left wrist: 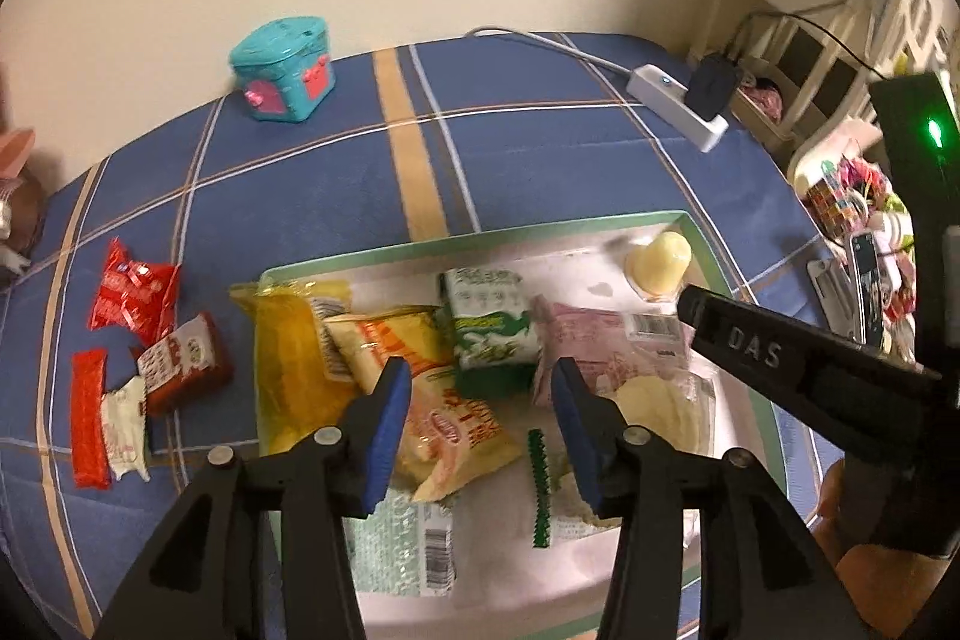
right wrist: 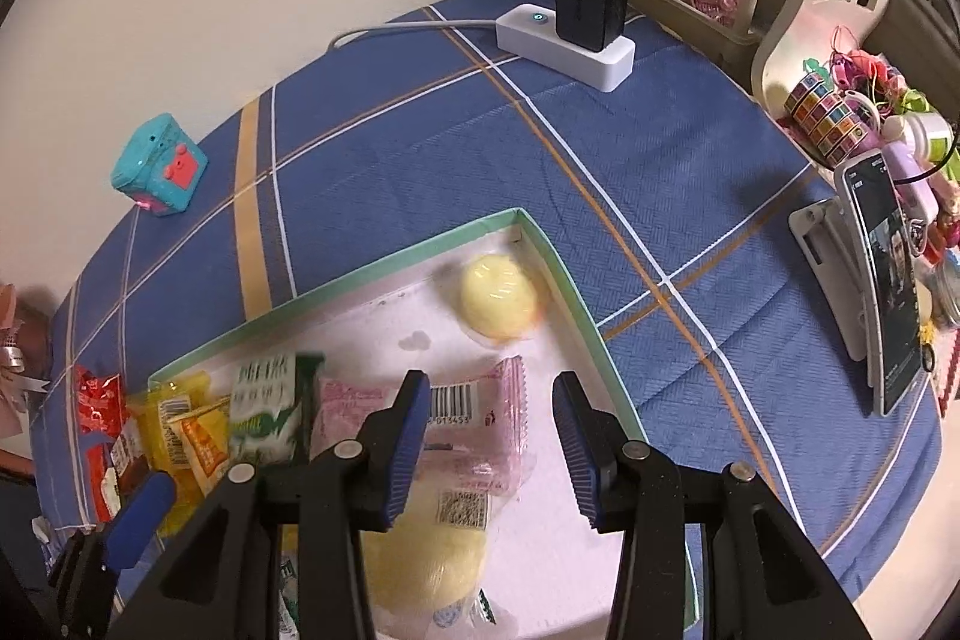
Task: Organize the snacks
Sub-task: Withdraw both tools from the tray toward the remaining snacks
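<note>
A green-rimmed white tray holds several snacks: a yellow packet, an orange-yellow packet, a green-white packet, a pink packet, a yellow jelly cup and a pale bun pack. Red packets and a brown one lie on the cloth left of the tray. My left gripper is open and empty above the tray's middle. My right gripper is open and empty over the pink packet.
A teal toy box stands at the far left by the wall. A white power strip with a black charger sits far right. A phone on a stand and trinkets line the right edge.
</note>
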{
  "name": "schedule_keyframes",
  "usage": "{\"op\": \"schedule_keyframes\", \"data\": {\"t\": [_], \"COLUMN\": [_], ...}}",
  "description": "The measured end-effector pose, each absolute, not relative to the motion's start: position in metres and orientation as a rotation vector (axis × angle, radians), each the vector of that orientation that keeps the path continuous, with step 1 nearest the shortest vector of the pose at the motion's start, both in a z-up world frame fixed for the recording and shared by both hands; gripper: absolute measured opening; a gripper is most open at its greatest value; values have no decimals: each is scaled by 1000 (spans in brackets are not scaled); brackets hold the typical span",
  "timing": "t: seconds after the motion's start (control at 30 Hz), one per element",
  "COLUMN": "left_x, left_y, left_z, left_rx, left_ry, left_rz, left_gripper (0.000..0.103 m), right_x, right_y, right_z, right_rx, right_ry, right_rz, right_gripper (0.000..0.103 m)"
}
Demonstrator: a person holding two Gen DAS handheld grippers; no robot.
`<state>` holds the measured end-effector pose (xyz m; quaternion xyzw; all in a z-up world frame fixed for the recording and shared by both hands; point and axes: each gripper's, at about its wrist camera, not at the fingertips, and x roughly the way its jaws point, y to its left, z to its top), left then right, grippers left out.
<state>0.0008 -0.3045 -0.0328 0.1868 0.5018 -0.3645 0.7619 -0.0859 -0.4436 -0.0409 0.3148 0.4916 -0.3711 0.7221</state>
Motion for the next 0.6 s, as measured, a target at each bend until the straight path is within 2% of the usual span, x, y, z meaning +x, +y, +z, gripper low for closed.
{"op": "schedule_keyframes", "data": {"t": [0.13, 0.43, 0.47, 0.53, 0.6], "left_x": [16, 42, 43, 45, 45], "left_y": [-288, -249, -246, -241, -238], "left_z": [-26, -26, -26, -27, -26], "left_rx": [362, 285, 279, 272, 273], "left_ry": [1125, 1191, 1196, 1203, 1204], "left_rz": [-717, -566, -559, -544, -533], "left_gripper": [56, 62, 63, 66, 67], "right_x": [-85, -83, -82, -83, -83], "right_y": [-438, -406, -401, -395, -387], "right_z": [-35, -21, -18, -15, -12], "right_rx": [673, 635, 629, 629, 620], "right_ry": [1109, 1159, 1161, 1165, 1168], "right_rz": [-819, -789, -780, -771, -766], "right_gripper": [48, 50, 51, 61, 62]}}
